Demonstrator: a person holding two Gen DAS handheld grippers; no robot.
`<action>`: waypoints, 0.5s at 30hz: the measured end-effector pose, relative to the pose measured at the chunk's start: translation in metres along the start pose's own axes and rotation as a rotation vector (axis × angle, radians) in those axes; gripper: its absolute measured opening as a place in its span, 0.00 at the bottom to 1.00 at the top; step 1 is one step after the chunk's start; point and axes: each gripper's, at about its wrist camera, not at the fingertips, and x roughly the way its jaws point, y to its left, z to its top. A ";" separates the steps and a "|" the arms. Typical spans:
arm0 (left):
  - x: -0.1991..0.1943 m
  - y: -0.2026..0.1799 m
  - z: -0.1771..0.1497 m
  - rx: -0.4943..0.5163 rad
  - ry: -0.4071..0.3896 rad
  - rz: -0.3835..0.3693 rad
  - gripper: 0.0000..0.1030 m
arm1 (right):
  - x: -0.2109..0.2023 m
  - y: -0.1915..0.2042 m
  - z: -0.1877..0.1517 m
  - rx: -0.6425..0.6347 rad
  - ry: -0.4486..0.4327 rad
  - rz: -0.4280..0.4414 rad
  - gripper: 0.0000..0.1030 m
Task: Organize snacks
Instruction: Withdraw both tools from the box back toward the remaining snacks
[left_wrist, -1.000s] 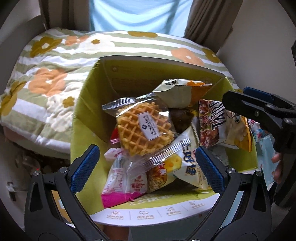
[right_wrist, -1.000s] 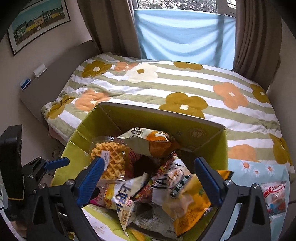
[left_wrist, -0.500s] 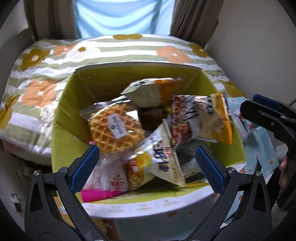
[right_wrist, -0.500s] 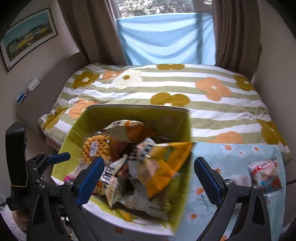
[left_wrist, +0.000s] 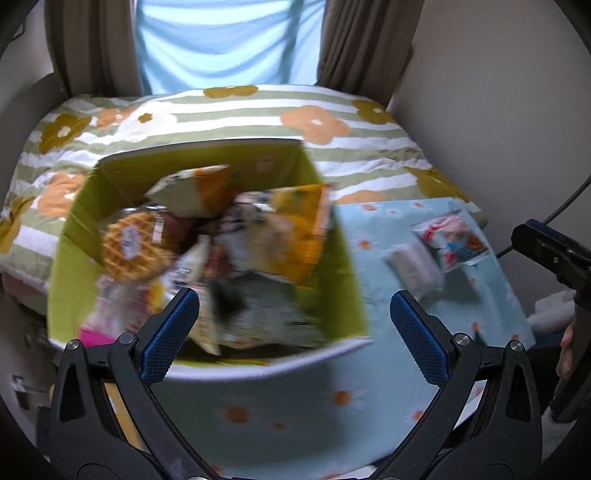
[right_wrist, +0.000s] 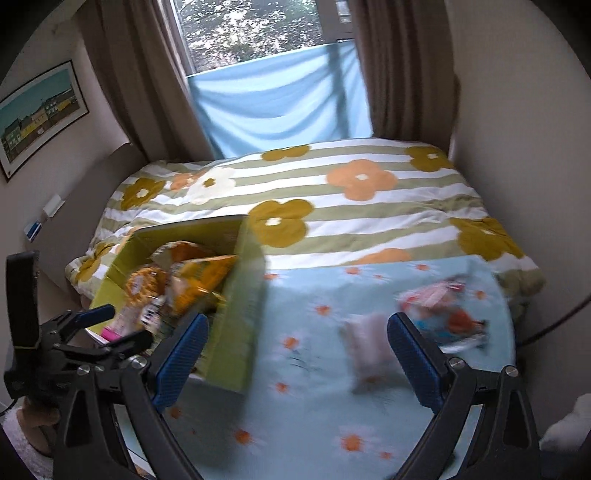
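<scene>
We see the green box of snacks at the table's left edge; two snack packets lie near its right edge. Left gripper and right gripper: jaws spread, holding nothing.

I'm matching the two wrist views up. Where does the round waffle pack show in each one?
Left wrist: the waffle pack lies at centre-left, against the left wall of the green box.
Right wrist: the waffle pack shows small at left, inside the box.
Shared landmark: the orange flower on the striped duvet.
</scene>
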 end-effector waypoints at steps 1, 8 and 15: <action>-0.001 -0.014 -0.002 0.002 -0.004 -0.001 1.00 | -0.006 -0.012 -0.002 0.003 -0.002 -0.004 0.94; 0.015 -0.103 -0.015 -0.030 0.010 -0.019 1.00 | -0.028 -0.098 -0.008 0.003 0.014 -0.052 0.94; 0.070 -0.152 -0.010 -0.120 0.090 -0.031 1.00 | -0.014 -0.156 -0.001 0.028 0.054 -0.054 0.94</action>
